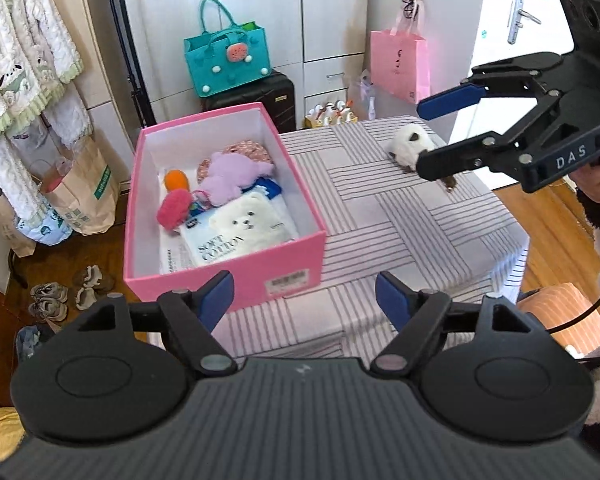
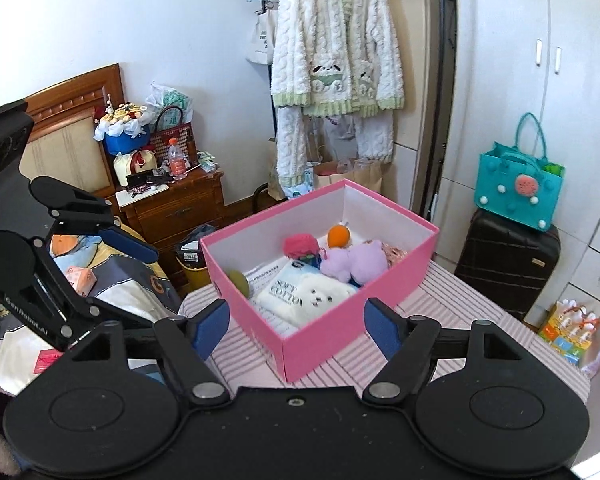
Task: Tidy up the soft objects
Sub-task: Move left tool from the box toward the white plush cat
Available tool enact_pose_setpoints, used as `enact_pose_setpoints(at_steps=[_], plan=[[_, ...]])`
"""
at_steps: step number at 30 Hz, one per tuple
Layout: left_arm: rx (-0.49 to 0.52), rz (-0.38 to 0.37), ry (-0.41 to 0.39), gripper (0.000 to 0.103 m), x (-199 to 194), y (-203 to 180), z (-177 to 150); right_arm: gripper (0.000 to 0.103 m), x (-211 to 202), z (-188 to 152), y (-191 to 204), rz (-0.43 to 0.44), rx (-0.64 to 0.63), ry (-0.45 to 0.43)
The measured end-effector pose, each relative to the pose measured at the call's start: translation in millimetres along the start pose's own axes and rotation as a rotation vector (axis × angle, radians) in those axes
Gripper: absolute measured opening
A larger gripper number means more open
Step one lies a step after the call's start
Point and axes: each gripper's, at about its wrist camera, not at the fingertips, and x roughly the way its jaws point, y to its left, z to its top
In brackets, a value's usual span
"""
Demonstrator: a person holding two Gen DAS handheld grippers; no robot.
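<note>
plush cat (image 1: 410, 145): partly behind right tool (image 1: 434, 138) | box label (image 1: 288, 282): print unreadable

The box (image 1: 224, 240) is pink outside and white inside. In it lie a lilac plush (image 1: 230, 178), a red pompom (image 1: 174, 208), an orange ball (image 1: 176, 180), a cream bear (image 1: 246, 218) and a floral cloth (image 1: 248, 150). Right of the box, a white-and-brown plush (image 1: 410, 146) sits on the pale cloth (image 1: 400, 216) with grey stripes. Behind the box stand a teal bag (image 1: 226, 62) on a black suitcase (image 1: 260, 96) and a pink bag (image 1: 398, 64).

box (image 1: 204, 268) on table (image 1: 400, 216), L side | plush (image 1: 410, 144) R (far corner) | toys (image 1: 230, 178) in box
</note>
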Motion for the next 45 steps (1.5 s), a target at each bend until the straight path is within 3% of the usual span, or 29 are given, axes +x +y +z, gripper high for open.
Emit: enact_pose_setpoints(at_steps=[14, 17, 18, 24, 29, 31, 34, 37, 45], plan=[[0.007, -0.085, -0.029, 0.079, 33.2, -38.0, -32.2, 0.083, -24.1, -90.4, -12.1, -0.085, 0.116, 0.01], [0.007, -0.077, -0.064, 0.09, 44.8, -43.2, -37.9, 0.088, -21.3, -109.8, -24.6, -0.109, 0.159, -0.002], [0.006, -0.075, -0.073, 0.091, 50.0, -45.0, -40.4, 0.092, -18.9, -116.6, -30.1, -0.115, 0.178, -0.004], [-0.024, -0.114, -0.05, 0.091, 85.3, -51.6, -49.5, 0.092, 2.1, -150.8, -58.4, -0.171, 0.257, 0.009], [-0.005, -0.101, -0.105, 0.092, 104.5, -63.9, -45.2, 0.092, 8.7, -171.7, -74.2, -0.211, 0.293, -0.079], [0.001, -0.1, -0.14, 0.1, 109.4, -67.9, -41.6, 0.092, 10.7, -177.3, -78.1, -0.224, 0.299, -0.115], [-0.015, -0.11, -0.19, 0.101, 117.7, -72.8, -35.3, 0.092, 11.8, -182.9, -83.1, -0.273, 0.275, -0.176], [-0.042, -0.152, -0.189, 0.102, 133.0, -78.2, -24.8, 0.092, 14.1, -182.5, -91.2, -0.305, 0.266, -0.205], [-0.086, -0.201, -0.252, 0.103, 165.3, -96.3, 4.0, 0.092, 32.3, -184.5, -113.6, -0.426, 0.214, -0.146]])
